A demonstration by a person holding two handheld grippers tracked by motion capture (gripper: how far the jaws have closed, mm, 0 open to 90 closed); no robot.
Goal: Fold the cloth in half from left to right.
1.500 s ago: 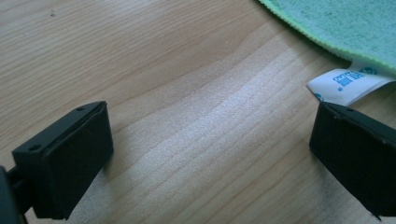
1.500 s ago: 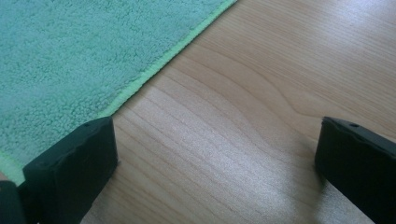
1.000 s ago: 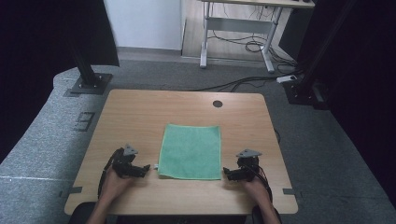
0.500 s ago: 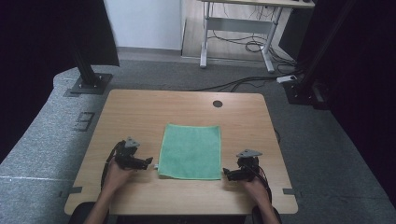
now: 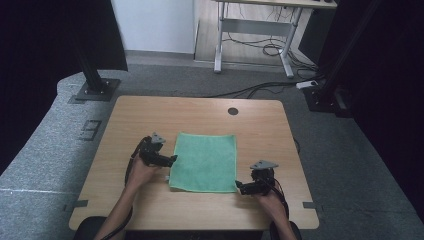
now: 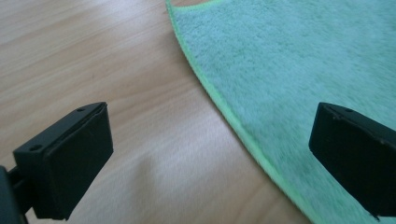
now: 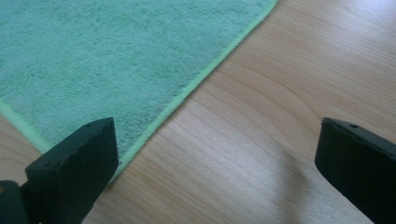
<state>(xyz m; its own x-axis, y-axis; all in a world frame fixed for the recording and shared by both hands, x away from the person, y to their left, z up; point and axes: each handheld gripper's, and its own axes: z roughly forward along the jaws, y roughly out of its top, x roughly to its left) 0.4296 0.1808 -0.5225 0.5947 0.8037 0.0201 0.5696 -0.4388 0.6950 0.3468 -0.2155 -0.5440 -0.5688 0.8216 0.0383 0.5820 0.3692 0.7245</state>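
We read this as a lab recording bay: bare wooden table [image 5: 200, 115] on grey carpet [image 5: 350, 165], black curtains [image 5: 50, 45] at both sides, metal stand bases [image 5: 92, 90], loose floor cables [image 5: 260, 90], tape marks.

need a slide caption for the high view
Two open grippers, left gripper and right gripper, flank a flat green towel on a wooden table.

Both gripper views cut off the green towel [image 6: 299, 60]: in each, only 1 hemmed edge shows. The high view crops the person's forearms at its bottom edge.
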